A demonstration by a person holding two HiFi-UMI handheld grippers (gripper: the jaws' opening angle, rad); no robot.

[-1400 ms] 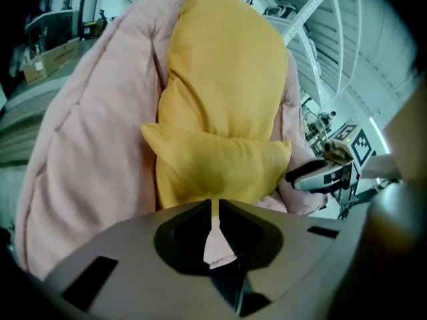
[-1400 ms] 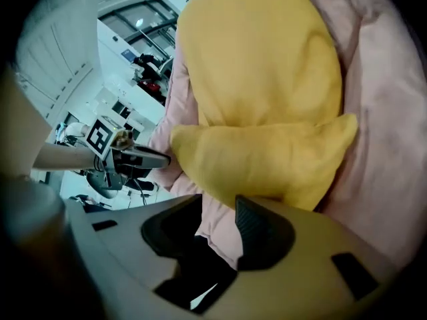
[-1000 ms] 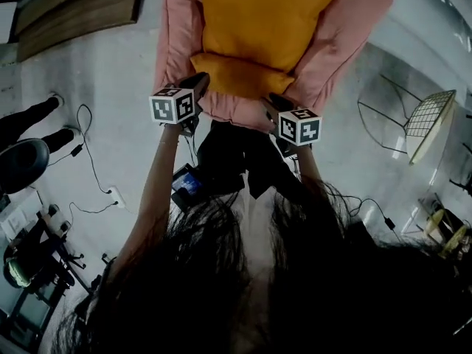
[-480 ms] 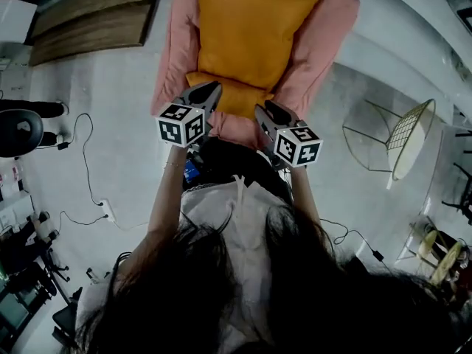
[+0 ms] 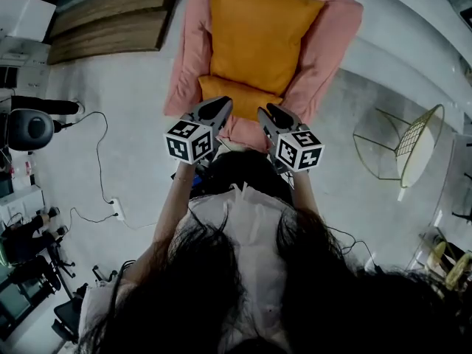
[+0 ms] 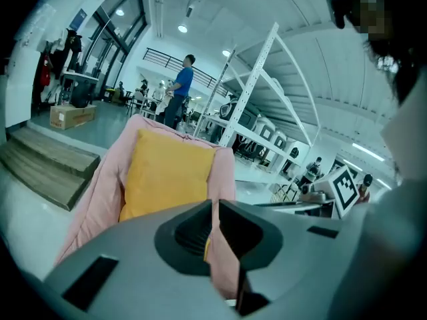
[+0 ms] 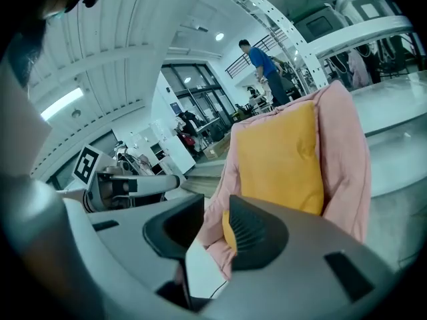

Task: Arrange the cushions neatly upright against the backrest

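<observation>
— Two cushions, is that right?

— Yes, both orange, both on the pink armchair (image 5: 335,46) at the top centre of the head view. The big cushion (image 5: 258,35) stands upright against the backrest. The smaller cushion (image 5: 237,94) lies low on the seat in front of it, just above the gripper tips in the frame.

— And the grippers?

— They are side by side at mid-frame, both pointing up the picture at the chair. The left gripper (image 5: 221,104) has its jaws pressed together with only a hairline slit, and it holds nothing. The right gripper (image 5: 265,111) has just been closing its jaws. A narrow gap remains with nothing in it, and its own view shows only the chair's pink edge and a sliver of orange beyond that gap. Both gripper views show the chair standing off ahead, clear of the jaws.

— What does it stand on?

— A pale grey floor (image 5: 133,102), smooth and bare-looking. A thin black cable (image 5: 96,161) loops across it at the left of the head view. Wooden steps (image 5: 110,21) fill the upper left corner, just beside the chair's left arm.

— What about the rest of the room?

— A wire chair (image 5: 398,150) sits at the right edge. In the left gripper view, white shelving (image 6: 257,79) rises behind the armchair and a glass wall (image 6: 113,39) runs along the upper left. A cardboard box (image 6: 70,115) is at mid-left, and a person in blue (image 6: 181,89) stands well beyond the backrest
</observation>
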